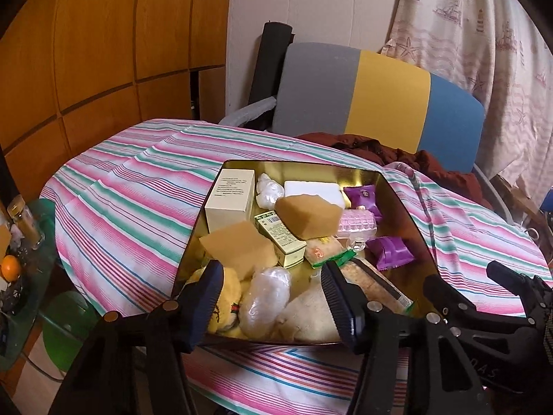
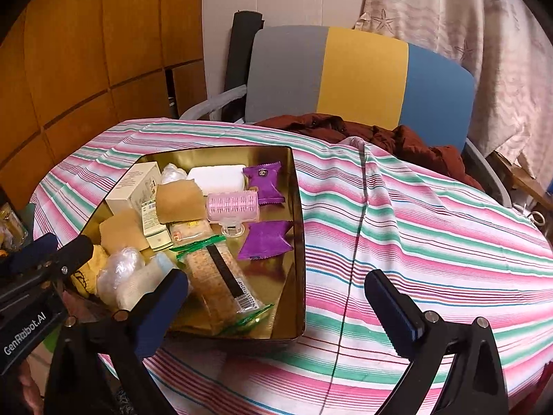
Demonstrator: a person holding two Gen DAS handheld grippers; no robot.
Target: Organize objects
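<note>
the gold tin (image 1: 397, 204), crowded with sponges, sachets and boxes, is set on the striped desk (image 2: 432, 214). the left tool (image 1: 273, 297) and right tool (image 2: 276, 297) are held released, empty. one item should be gripped squarely, neighbours left undisturbed.

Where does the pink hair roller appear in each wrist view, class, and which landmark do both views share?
Left wrist view: the pink hair roller lies right of centre in the gold tin, between the two purple packets.
Right wrist view: the roller lies left of centre, in the tin's right half, again between the purple packets.
Shared landmark: the grey, yellow and blue chair back behind the table.
</note>
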